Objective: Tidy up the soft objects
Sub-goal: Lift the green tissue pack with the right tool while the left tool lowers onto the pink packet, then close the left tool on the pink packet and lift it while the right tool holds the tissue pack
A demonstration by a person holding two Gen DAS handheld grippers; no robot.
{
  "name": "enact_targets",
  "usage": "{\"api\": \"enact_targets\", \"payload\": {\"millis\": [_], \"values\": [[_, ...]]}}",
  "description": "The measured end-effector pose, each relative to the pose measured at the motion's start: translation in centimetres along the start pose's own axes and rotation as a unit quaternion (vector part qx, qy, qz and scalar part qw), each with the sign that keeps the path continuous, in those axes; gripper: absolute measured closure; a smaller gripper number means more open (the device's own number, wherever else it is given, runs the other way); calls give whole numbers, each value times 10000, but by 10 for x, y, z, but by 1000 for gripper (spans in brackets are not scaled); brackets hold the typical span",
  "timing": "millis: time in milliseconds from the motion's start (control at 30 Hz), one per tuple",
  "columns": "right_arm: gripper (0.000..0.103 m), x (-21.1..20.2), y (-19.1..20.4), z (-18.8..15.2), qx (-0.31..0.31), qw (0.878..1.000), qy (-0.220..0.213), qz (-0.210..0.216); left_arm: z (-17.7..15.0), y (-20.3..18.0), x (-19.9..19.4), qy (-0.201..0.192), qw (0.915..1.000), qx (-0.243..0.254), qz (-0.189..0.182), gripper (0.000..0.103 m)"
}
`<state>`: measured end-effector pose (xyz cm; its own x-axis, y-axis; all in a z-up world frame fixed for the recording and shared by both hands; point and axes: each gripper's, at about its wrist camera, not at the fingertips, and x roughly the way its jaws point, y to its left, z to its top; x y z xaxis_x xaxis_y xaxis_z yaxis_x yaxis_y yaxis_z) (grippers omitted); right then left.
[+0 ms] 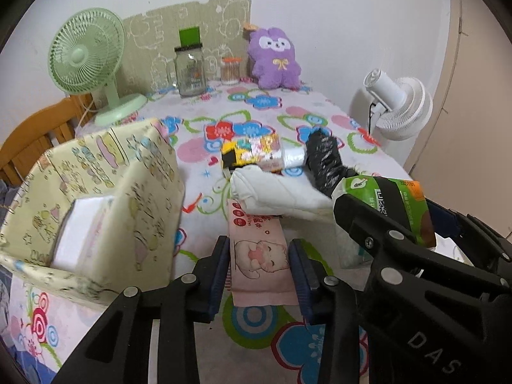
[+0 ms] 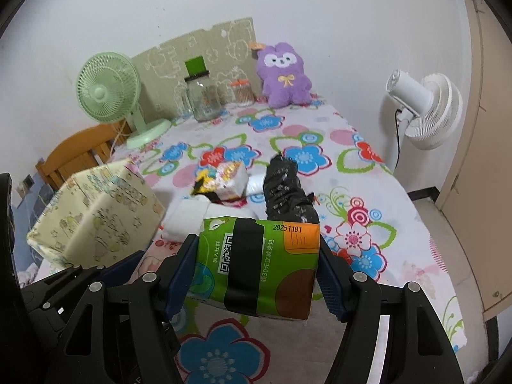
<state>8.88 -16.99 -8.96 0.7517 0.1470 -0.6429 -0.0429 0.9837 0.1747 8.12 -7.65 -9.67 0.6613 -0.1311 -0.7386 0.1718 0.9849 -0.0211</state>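
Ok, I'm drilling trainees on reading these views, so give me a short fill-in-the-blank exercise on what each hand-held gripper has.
1. The left hand-held gripper is shut on a ____ tissue pack.
2. The right hand-held gripper grips a pack that is mostly ____.
3. The plush toy at the far end is ____.
4. The patterned box lies on the ____ side of the left wrist view.

Missing: pink; green; purple; left

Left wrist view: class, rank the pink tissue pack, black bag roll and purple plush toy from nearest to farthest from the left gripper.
1. Pink tissue pack, between the left gripper's fingers.
2. Black bag roll, mid-table, right.
3. Purple plush toy, by the far wall.
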Motion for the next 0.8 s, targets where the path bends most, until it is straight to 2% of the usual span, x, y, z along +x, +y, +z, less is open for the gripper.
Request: {"api": "enact_targets", "payload": {"millis": [33,133,400,433,533,667,800], "values": [[32,-3,1,2,-5,10000,-45,6,1,0,-4,-42,10000,4,8,66],[32,-13,4,6,-15,9999,-163,9,5,1,-14,-127,9999,-11,14,83],[32,-24,13,5,-178,9995,-264,42,3,1,-16,-71,9999,-74,-94,83],[32,-23,13,4,-179,9995,-251,41,1,1,-16,-51,9999,-76,-105,82],[32,-20,12,2,-176,9996,-203,27,-2,0,-12,-20,9999,-81,-125,65],[32,-15,11,-2,-176,9998,-133,-9,-5,0,-2,116,9997,-109,-183,51],[32,-4,9,-6,-196,9998,-7,-56,-9,1,9,204,9996,-150,-131,46]]}}
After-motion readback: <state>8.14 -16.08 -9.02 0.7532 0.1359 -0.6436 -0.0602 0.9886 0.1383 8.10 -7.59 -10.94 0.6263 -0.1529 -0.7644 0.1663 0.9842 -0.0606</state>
